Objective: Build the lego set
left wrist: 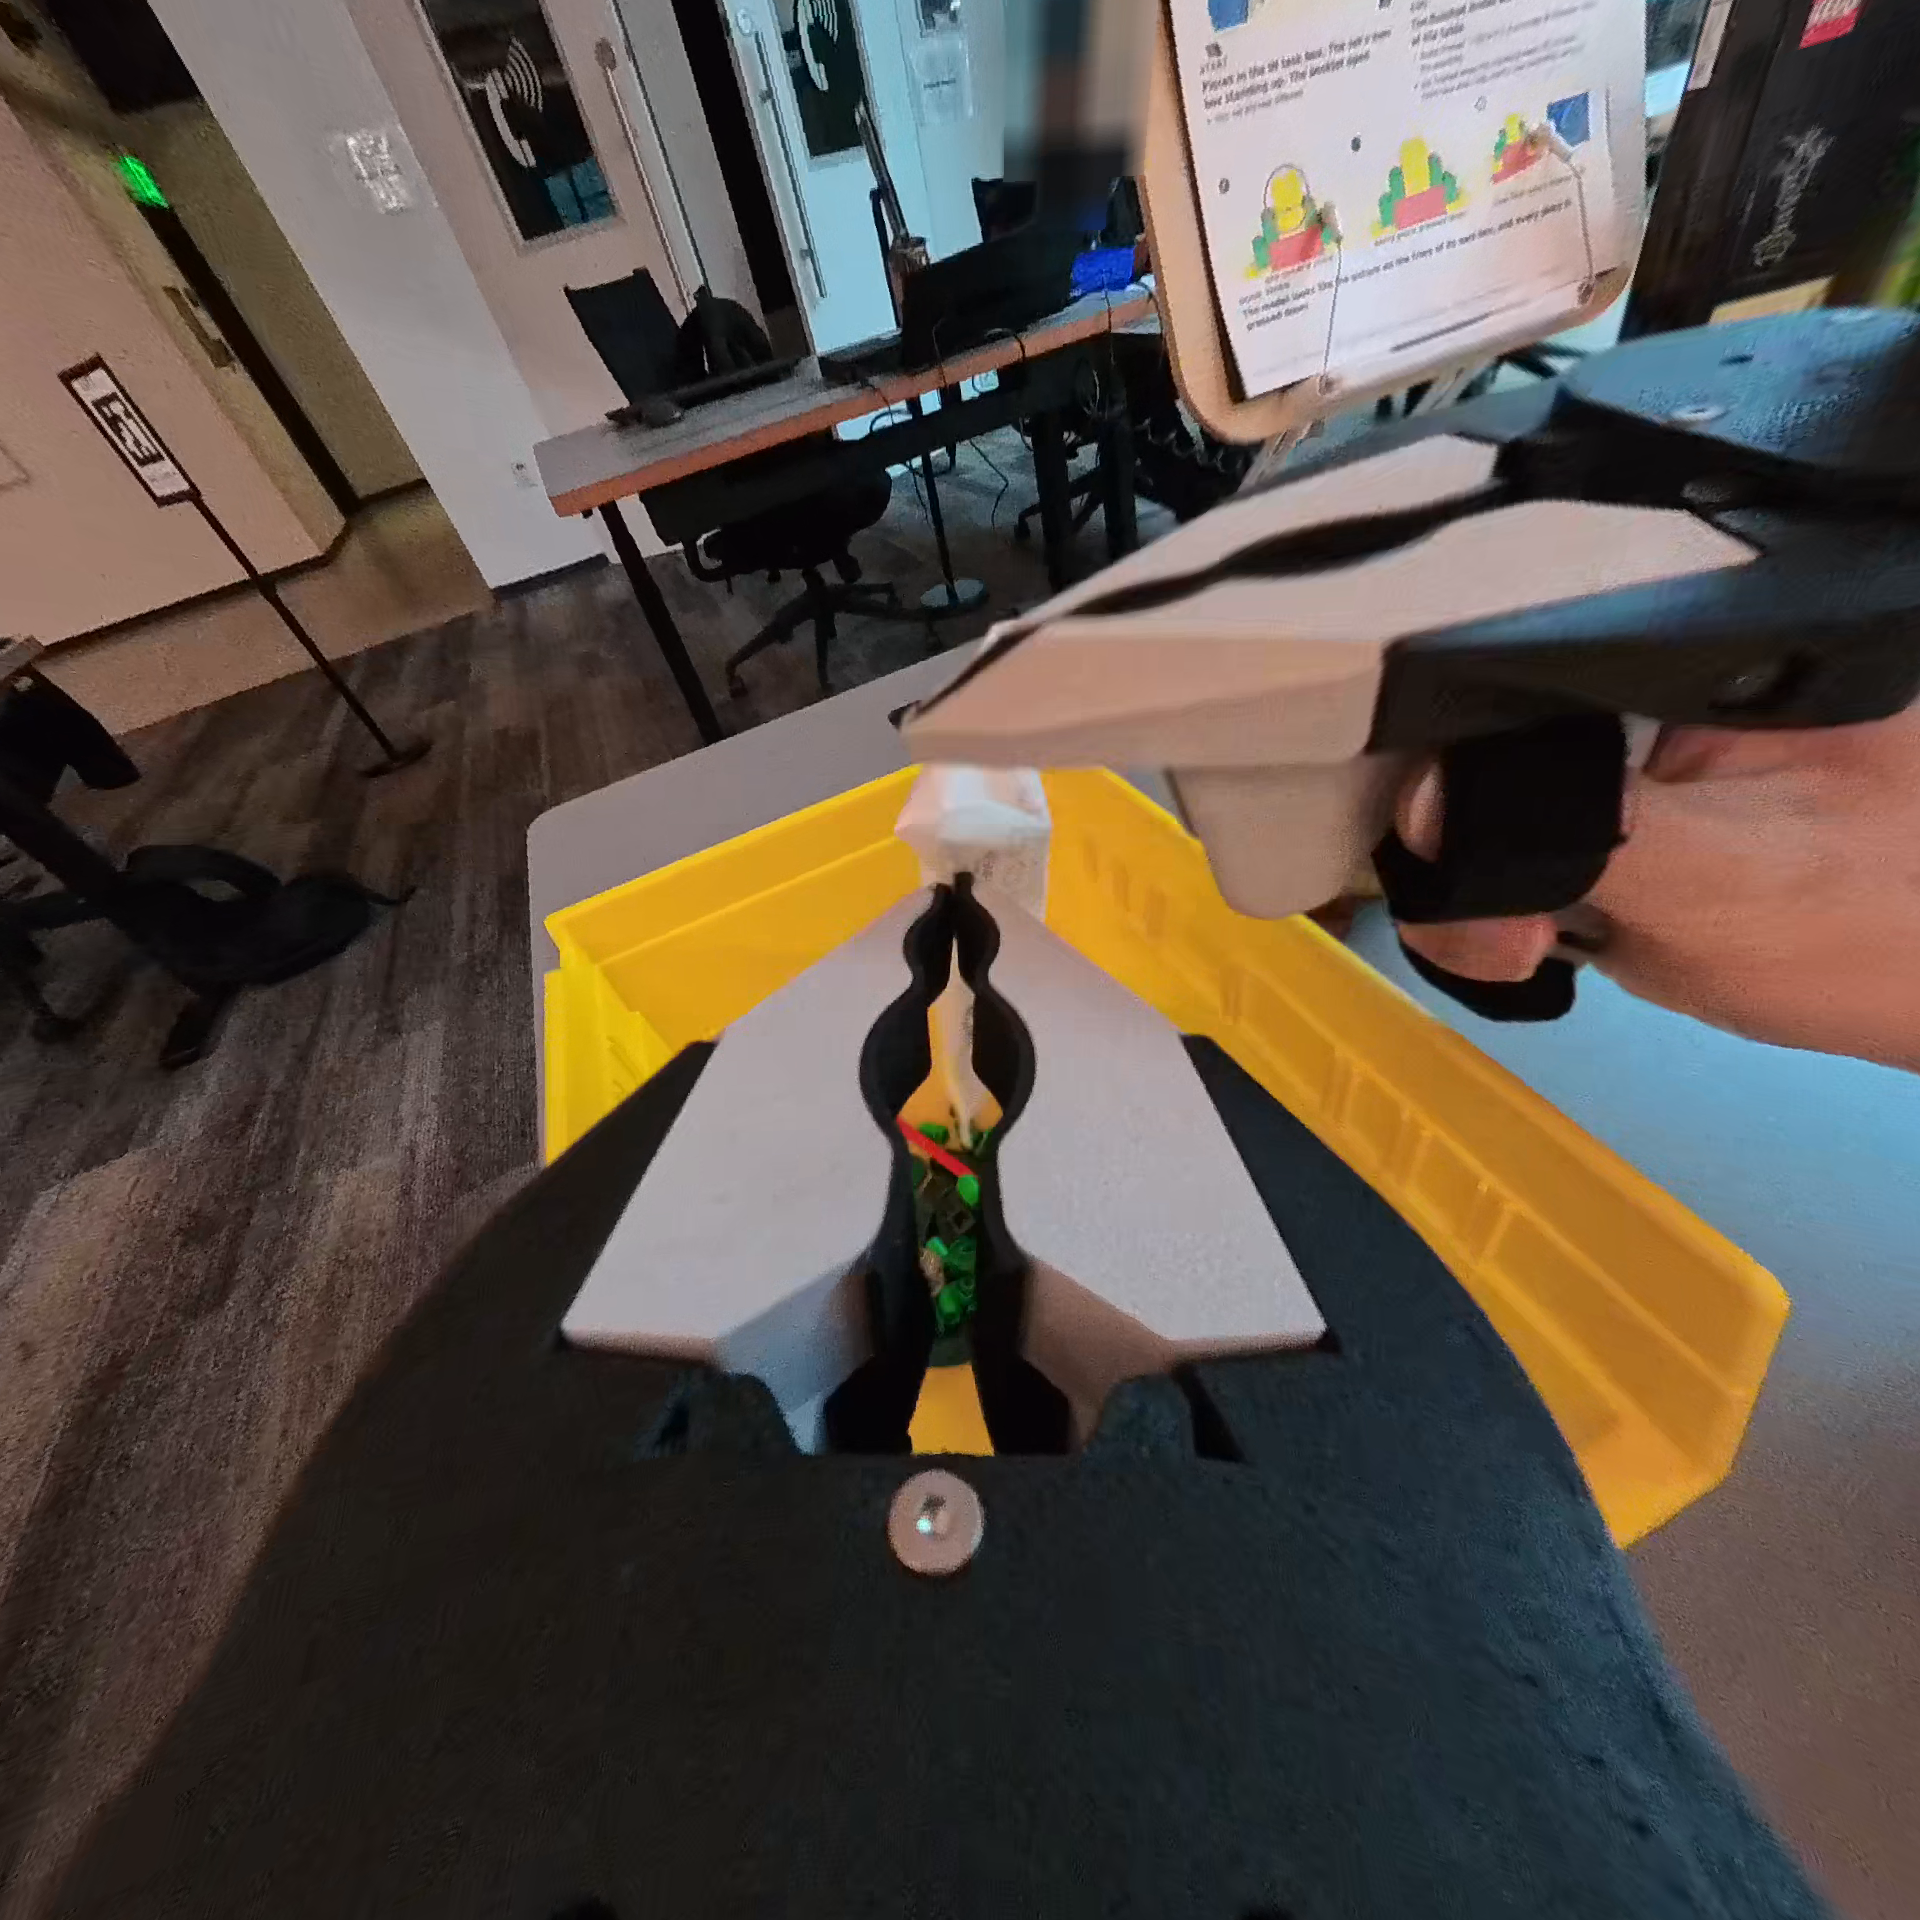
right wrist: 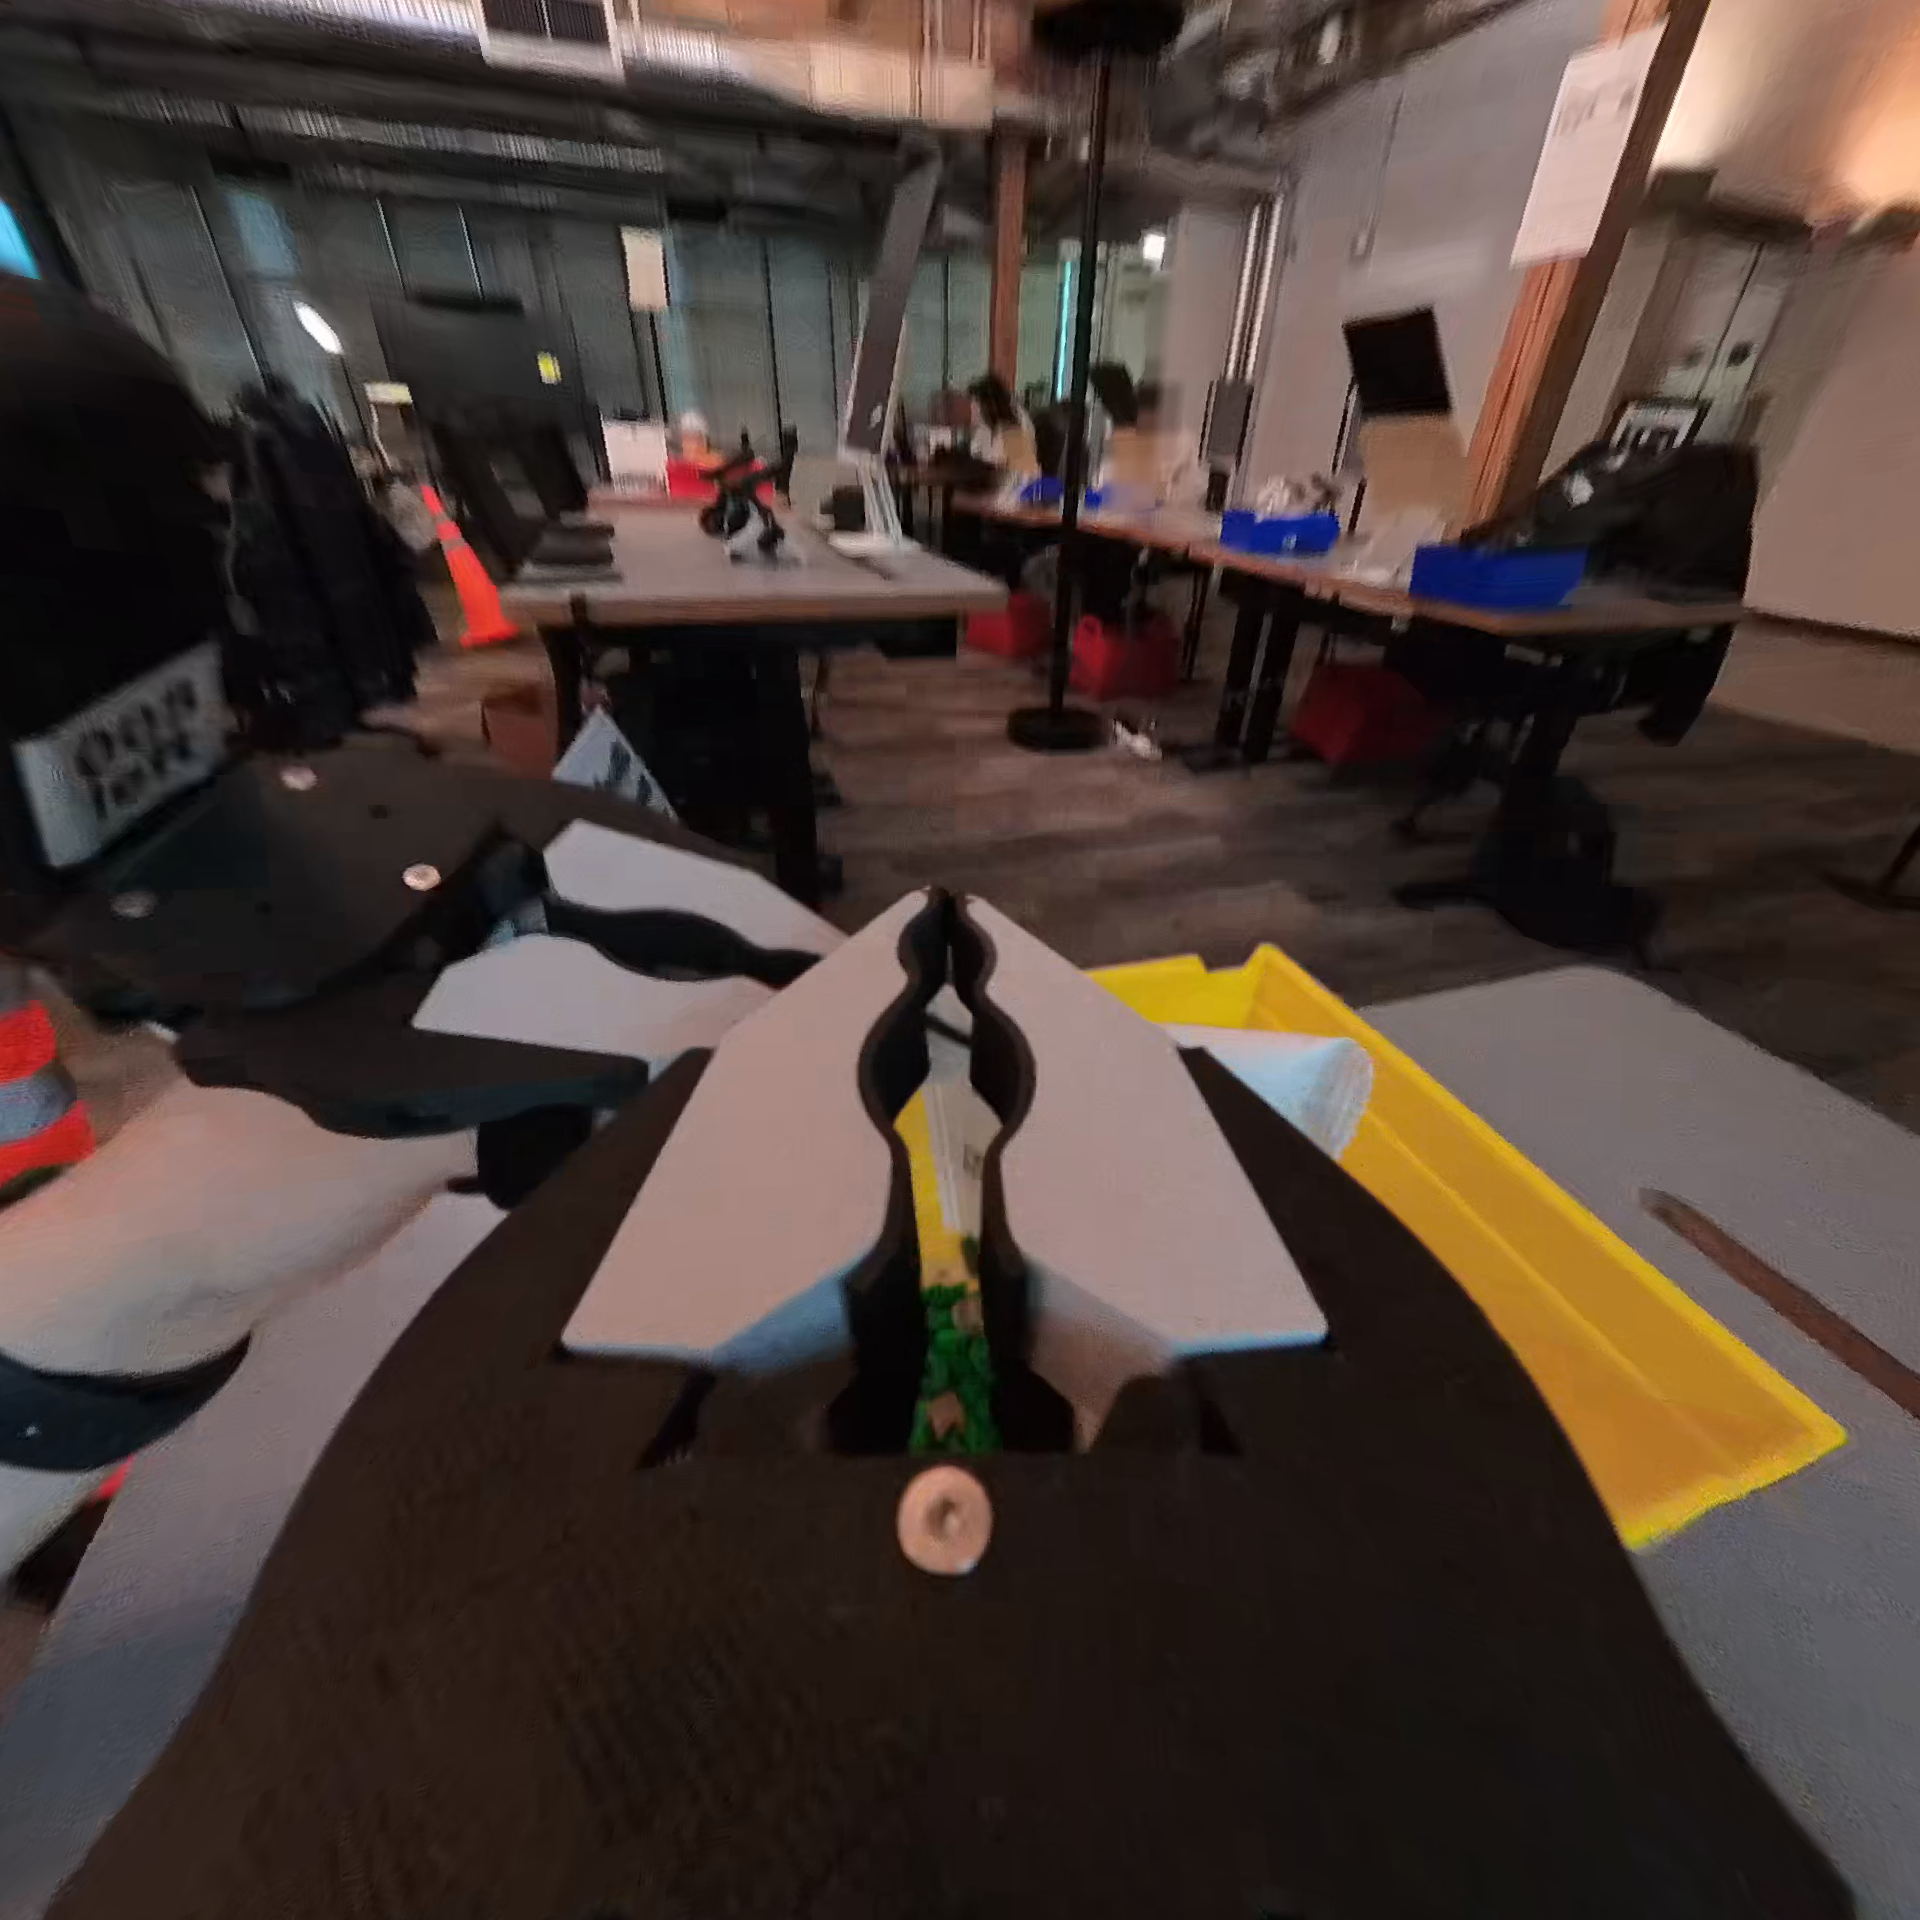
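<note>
Left wrist view, far left: dark wood-grain floor (left wrist: 312, 1143). Centre: matte black left tongs (left wrist: 956, 899) with pale grey wedge-shaped fingers and wavy inner edges, clamped shut on the lower edge of a crumpled white packet (left wrist: 977, 821). Beneath, seen through the slit between the fingers: small glossy green Lego pieces (left wrist: 948, 1262) lying inside a smooth yellow plastic bin (left wrist: 1403, 1143) with ribbed walls, on a flat grey desk (left wrist: 1766, 1195). Right: right tongs (left wrist: 909, 717), tips pressed together just above the packet, held by a hand (left wrist: 1714, 914). Upper right: printed instruction sheet (left wrist: 1434, 208) on a tan board.

Right wrist view: left tongs at left, right tongs closed at centre, white packet and yellow bin to their right; unclear whether the right tongs pinch anything.
</note>
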Available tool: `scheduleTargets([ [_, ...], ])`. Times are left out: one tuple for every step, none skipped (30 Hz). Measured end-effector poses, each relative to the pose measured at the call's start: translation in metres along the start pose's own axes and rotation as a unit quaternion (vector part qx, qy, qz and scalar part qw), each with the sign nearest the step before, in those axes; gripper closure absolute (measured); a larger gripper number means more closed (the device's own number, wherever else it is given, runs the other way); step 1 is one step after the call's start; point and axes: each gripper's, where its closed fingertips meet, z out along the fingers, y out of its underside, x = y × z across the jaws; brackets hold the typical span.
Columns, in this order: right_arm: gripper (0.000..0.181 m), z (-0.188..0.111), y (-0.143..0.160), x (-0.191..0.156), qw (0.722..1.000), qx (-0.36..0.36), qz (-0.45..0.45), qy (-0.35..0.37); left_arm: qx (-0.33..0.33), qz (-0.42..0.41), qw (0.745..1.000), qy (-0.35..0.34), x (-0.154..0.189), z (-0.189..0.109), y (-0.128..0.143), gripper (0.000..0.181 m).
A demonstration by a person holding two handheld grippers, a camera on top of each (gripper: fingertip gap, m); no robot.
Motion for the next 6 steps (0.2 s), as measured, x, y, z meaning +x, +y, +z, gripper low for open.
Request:
scheduleTargets([
  [0.181,-0.005,-0.010,0.001,0.999,0.034,-0.004,0.005,0.008,-0.005,1.000,0.003,0.001,-0.001,-0.002,0.181],
  [0.181,-0.004,-0.008,0.002,1.000,0.026,-0.015,0.010,0.009,-0.009,1.000,0.005,0.002,-0.002,-0.003,0.181],
  [0.181,0.002,0.008,0.002,0.999,-0.028,-0.016,0.002,0.012,-0.010,1.000,0.004,0.002,-0.003,-0.004,0.181],
  [0.181,0.005,0.015,0.000,0.999,-0.053,-0.009,-0.007,0.006,-0.009,1.000,0.003,0.001,-0.003,-0.003,0.181],
  [0.181,0.001,0.006,0.001,1.000,-0.024,-0.009,-0.004,0.004,-0.006,1.000,0.001,0.000,-0.003,-0.002,0.181],
  [0.181,-0.006,-0.007,0.004,1.000,0.022,-0.014,0.011,0.011,-0.004,1.000,0.000,0.001,-0.003,-0.004,0.181],
])
